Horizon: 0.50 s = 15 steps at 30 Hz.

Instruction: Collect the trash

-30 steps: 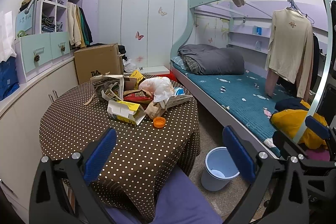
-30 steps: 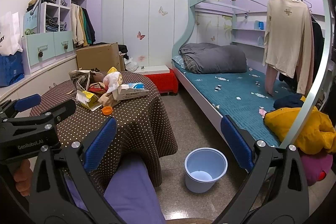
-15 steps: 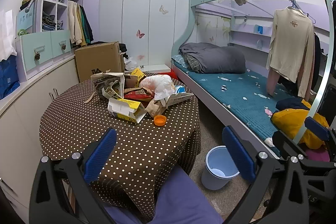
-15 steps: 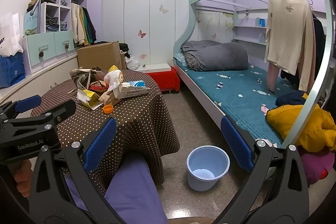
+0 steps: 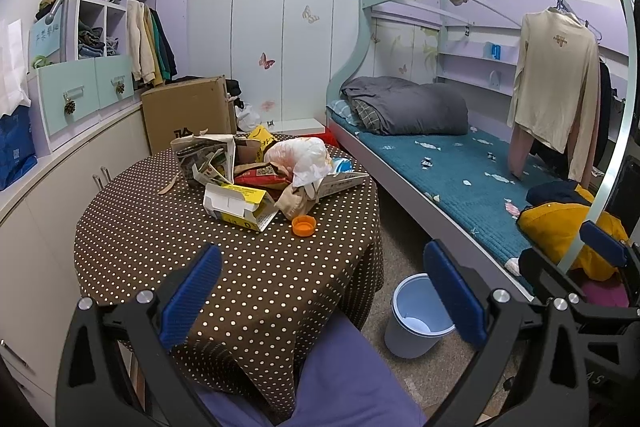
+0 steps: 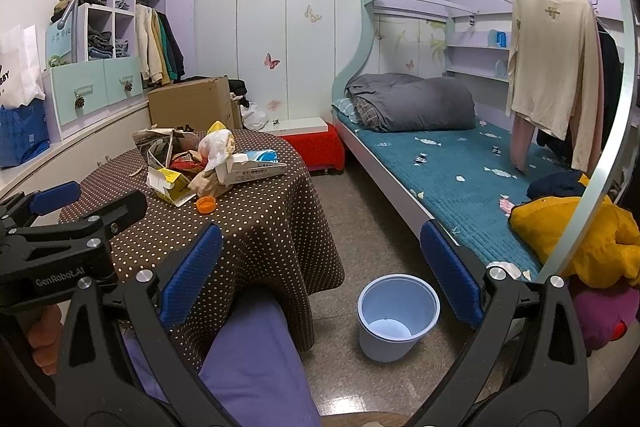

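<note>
A heap of trash lies on the round dotted table [image 5: 168,239] [image 6: 272,211]: crumpled newspaper [image 5: 208,157] [image 6: 154,143], a yellow-and-white carton [image 5: 238,205] [image 6: 170,185], a white plastic bag [image 5: 302,157] [image 6: 216,143], a flat white box [image 6: 256,167] and an orange cap [image 5: 304,226] [image 6: 206,204]. A light blue bin [image 5: 418,311] [image 6: 396,315] stands empty on the floor beside the table. My left gripper [image 5: 320,295] [image 6: 56,195] hangs open over the table's near edge. My right gripper [image 6: 320,275] is open too, low over the floor near the bin.
A bunk bed [image 5: 460,179] runs along the right with a yellow garment [image 6: 580,231] at its near end. A cardboard box [image 5: 188,111] stands behind the table, cabinets [image 5: 52,163] line the left wall. A purple-clad knee [image 6: 256,359] sits between my fingers.
Both cameras have drifted slightly; the table and the bin sit a little differently in view. Both grippers stay open and empty.
</note>
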Each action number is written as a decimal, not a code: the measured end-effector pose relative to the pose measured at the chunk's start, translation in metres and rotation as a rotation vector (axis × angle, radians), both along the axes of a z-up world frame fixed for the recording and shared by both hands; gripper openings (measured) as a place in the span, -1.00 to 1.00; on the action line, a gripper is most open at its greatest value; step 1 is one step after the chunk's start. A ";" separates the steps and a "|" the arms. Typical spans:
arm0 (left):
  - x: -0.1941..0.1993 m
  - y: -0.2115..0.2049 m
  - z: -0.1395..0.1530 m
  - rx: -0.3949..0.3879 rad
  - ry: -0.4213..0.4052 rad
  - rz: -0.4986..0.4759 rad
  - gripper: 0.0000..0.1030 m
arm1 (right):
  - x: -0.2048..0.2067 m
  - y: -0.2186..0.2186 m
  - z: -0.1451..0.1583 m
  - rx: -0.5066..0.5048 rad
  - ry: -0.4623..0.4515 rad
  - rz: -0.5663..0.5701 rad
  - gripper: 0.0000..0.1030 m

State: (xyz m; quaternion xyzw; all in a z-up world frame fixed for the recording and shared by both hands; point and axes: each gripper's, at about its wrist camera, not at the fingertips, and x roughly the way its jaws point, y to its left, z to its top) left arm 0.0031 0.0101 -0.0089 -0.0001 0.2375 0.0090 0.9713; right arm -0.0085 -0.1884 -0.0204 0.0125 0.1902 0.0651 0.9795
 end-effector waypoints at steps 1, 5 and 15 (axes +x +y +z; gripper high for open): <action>0.000 0.000 0.000 0.000 0.001 0.000 0.92 | 0.000 0.000 -0.001 0.000 0.001 0.001 0.88; 0.000 0.000 -0.001 0.000 -0.001 0.000 0.92 | 0.000 0.000 0.000 0.002 0.002 0.001 0.88; 0.001 0.000 -0.002 -0.003 0.001 0.000 0.92 | 0.002 0.000 -0.001 0.002 0.007 0.002 0.88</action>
